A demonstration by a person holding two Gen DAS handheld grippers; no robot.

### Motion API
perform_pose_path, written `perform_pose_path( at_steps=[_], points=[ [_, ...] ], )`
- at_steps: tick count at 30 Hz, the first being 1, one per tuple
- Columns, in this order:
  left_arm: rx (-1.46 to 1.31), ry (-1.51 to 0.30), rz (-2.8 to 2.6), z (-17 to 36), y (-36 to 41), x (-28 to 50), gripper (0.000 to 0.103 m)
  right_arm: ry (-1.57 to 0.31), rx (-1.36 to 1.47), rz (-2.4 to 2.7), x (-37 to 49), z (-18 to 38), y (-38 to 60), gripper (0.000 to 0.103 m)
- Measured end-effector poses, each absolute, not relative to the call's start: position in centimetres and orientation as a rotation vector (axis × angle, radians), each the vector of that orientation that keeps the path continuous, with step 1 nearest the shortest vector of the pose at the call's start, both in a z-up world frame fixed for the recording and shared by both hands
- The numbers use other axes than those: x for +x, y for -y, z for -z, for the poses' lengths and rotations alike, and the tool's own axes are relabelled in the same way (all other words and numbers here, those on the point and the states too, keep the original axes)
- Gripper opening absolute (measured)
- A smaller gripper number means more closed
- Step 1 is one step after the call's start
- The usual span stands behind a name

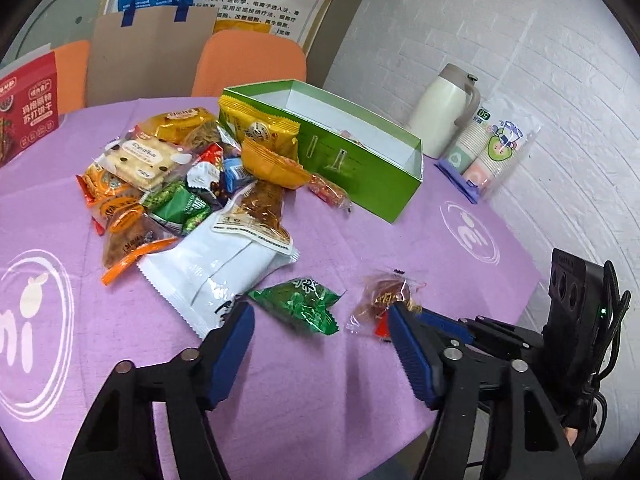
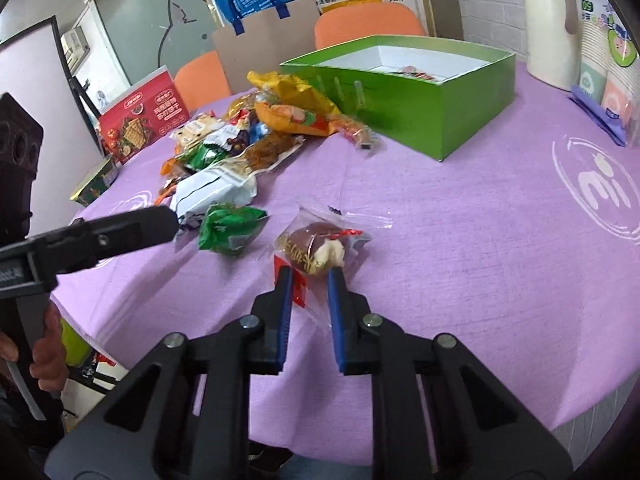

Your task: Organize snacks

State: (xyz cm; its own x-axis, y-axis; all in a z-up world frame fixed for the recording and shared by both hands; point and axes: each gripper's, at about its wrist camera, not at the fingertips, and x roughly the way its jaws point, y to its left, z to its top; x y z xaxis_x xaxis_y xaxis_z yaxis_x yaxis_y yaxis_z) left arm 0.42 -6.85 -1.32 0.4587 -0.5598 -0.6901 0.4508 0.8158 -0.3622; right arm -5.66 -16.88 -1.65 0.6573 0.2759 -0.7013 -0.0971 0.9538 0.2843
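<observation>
A green snack packet lies on the purple tablecloth, and my left gripper stands wide open on either side of it, just short of it. To its right a clear-wrapped brown pastry lies on the cloth. My right gripper has its blue pads narrowed around the wrapper's near end, with cloth still showing between them. A pile of mixed snacks sits beside the open green box, which holds a few snacks.
A cream thermos and a sleeve of paper cups stand by the brick wall at the back right. A red biscuit box stands far left. Orange chairs and a paper bag are behind the table. A hand holds the left gripper.
</observation>
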Motion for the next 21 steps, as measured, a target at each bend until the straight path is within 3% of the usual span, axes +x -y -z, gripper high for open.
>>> perform_pose_path(
  at_steps=[8, 9, 11, 14, 16, 18, 21],
  points=[
    [-0.137, -0.937, 0.611, 2.4, 8.0, 1.7, 0.059, -0.808, 0.263, -0.139, -5.3, 1.3, 19.5, 0.018],
    [-0.131, -0.942, 0.607, 2.5, 8.3, 1.8, 0.059, -0.811, 0.273, -0.142, -5.3, 1.4, 19.6, 0.02],
    [-0.121, -0.958, 0.598, 2.9, 8.6, 2.1, 0.063, -0.815, 0.302, -0.148, -5.3, 1.4, 19.8, 0.038],
    [-0.121, -0.978, 0.611, 3.7, 8.7, 2.4, 0.063, -0.804, 0.3, -0.144, -5.3, 1.2, 19.8, 0.039],
    [-0.132, -0.998, 0.629, 4.3, 8.6, 2.5, 0.061, -0.803, 0.299, -0.143, -5.0, 1.0, 19.7, 0.039],
    [-0.141, -1.008, 0.633, 4.8, 8.4, 2.6, 0.049, -0.802, 0.301, -0.152, -4.6, 0.8, 19.5, 0.039],
    [-0.158, -0.996, 0.624, 4.6, 7.9, 2.5, 0.05, -0.81, 0.266, -0.155, -3.8, 0.8, 18.6, 0.042]
  ],
)
